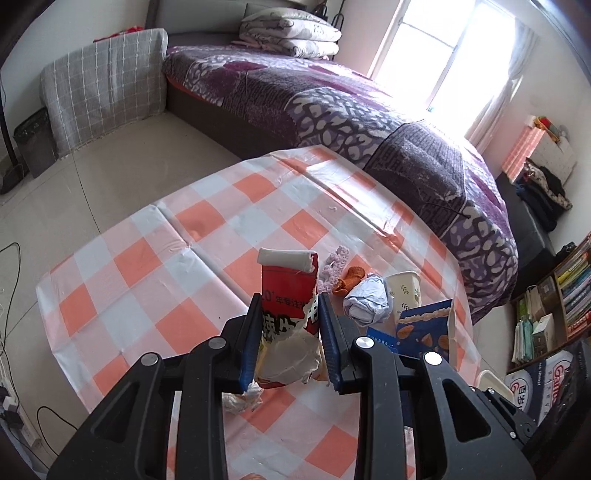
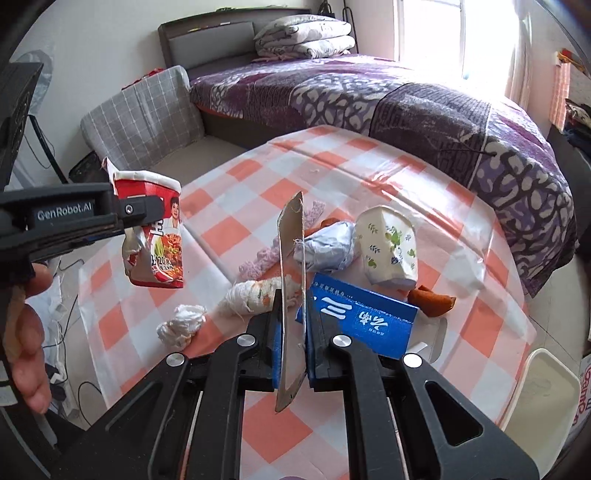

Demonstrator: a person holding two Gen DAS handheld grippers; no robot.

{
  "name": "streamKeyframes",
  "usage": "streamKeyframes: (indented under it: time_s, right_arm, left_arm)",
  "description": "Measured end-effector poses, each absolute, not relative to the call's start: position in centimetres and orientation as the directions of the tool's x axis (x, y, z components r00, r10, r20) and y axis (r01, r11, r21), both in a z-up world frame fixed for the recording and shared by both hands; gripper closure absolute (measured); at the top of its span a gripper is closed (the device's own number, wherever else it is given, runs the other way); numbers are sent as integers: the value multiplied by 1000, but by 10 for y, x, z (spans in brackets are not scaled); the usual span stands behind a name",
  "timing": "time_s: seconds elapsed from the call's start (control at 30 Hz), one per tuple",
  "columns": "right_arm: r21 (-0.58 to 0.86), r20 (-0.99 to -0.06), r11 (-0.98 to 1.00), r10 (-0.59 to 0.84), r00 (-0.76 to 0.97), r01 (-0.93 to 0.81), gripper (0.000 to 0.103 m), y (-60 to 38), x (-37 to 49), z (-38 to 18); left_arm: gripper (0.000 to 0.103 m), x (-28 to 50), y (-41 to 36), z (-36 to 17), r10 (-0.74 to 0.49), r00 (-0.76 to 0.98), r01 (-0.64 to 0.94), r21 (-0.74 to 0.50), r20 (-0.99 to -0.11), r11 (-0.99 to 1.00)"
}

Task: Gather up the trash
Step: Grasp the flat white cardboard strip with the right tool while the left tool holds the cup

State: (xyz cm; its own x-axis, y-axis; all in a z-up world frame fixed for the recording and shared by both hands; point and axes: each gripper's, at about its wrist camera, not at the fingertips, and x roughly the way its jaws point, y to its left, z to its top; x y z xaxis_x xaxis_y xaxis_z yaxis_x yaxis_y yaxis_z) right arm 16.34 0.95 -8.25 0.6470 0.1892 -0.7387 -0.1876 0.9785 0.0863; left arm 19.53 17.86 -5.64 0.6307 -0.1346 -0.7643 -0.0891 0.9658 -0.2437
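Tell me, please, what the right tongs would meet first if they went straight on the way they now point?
Probably the crumpled white paper ball, judging by the right wrist view. The right tongs, shut on a flat cardboard piece, point down toward the checkered table, and the ball lies just past the card's edge. Depth is unclear.

A bed (image 1: pixel 332 96) with a purple patterned cover stands beyond the checked tablecloth (image 1: pixel 155 266). Folded quilts (image 1: pixel 291 31) lie at its head. A bookshelf (image 1: pixel 569 288) stands at the right.
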Motion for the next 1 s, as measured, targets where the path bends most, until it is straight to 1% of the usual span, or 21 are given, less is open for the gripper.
streamKeyframes:
  time_s: [0.2,0.5,1.0]
  right_arm:
    - [62,-662,994,105,742,-85,94,-11,154,-59]
    - [68,-596,996,-6,803,57,94,-52,146,-43]
    - [89,-598,977,-101,795,191,94,-117,131,-40]
  left_arm:
    - [73,185,159,-37,-69,722,-68,-169,-688,983]
    - [73,171,119,-25,-9,799,-31,-56,-601,998]
    - [73,159,48,-21,-87,809,85,-31,-581,996]
